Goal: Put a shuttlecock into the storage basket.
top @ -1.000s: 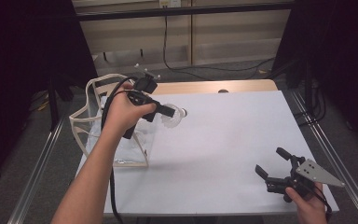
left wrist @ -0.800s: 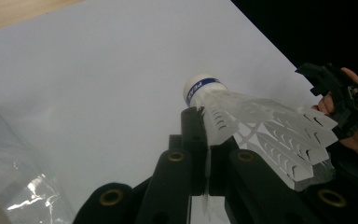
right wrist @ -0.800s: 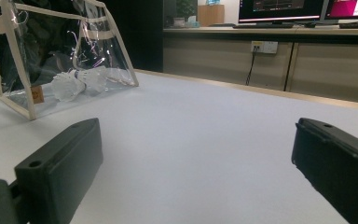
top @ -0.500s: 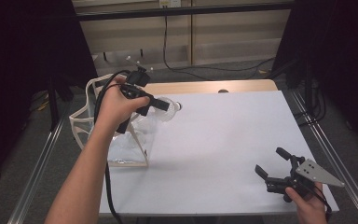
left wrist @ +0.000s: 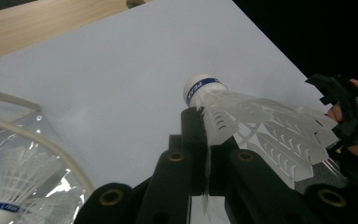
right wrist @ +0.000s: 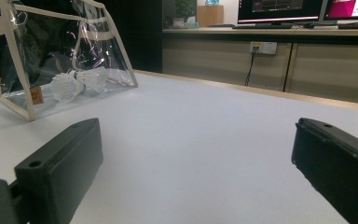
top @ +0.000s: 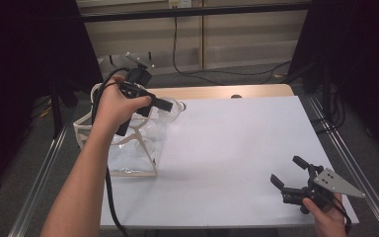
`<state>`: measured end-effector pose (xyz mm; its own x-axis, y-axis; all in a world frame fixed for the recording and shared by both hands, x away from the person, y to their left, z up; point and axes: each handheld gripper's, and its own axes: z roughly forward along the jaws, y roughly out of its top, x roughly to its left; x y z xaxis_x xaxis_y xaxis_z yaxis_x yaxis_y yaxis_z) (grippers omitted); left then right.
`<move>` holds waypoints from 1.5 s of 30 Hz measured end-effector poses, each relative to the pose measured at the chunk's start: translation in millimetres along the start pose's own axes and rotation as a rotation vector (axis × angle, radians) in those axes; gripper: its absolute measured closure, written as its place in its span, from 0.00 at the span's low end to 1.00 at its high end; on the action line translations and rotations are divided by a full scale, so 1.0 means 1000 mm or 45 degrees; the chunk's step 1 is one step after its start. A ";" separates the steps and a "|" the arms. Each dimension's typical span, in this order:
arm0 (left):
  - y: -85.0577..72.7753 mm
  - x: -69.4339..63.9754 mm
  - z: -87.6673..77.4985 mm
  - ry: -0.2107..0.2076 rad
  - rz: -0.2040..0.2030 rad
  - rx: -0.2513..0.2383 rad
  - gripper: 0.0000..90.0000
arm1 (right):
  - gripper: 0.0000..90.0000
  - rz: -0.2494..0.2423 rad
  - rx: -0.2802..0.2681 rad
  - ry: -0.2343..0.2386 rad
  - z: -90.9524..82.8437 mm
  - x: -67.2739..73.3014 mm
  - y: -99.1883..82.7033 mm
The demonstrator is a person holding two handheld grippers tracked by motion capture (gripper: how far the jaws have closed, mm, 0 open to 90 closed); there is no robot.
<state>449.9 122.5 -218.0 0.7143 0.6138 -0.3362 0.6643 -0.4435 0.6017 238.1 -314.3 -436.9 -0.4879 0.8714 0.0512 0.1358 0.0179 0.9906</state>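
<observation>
Holding a white shuttlecock [left wrist: 256,121] by its feather skirt, your left tongs [top: 165,104] are clenched on it, with the cork tip and its blue band sticking out past the jaws. In the high view the left tongs hang above the bench [top: 237,148] at about 10 o'clock, right over the near edge of the clear bag [top: 128,143] with its cream trim. The bag stands upright on the bench's left side, and more shuttlecocks [right wrist: 81,81] lie inside it on the bottom. Your right tongs [top: 288,180] sit at about 5 o'clock, well apart from the bag, jaws released and wide with nothing between them; the right gripper view looks along bare white bench toward the bag.
</observation>
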 end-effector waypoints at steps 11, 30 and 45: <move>-0.002 0.018 -0.027 0.075 -0.043 -0.052 1.00 | 0.02 0.002 -0.001 0.002 0.001 0.001 0.000; -0.023 0.062 -0.056 0.252 -0.139 -0.117 0.99 | 0.02 0.008 0.003 0.005 0.002 0.002 0.000; -0.040 0.082 -0.061 0.286 -0.211 -0.181 0.82 | 0.02 0.004 0.006 0.002 0.003 0.001 -0.001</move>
<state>468.1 230.2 -226.0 0.5217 0.8060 -0.2795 0.7188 -0.2389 0.6529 240.0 -311.9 -438.3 -0.4891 0.8705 0.0545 0.1412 0.0173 0.9898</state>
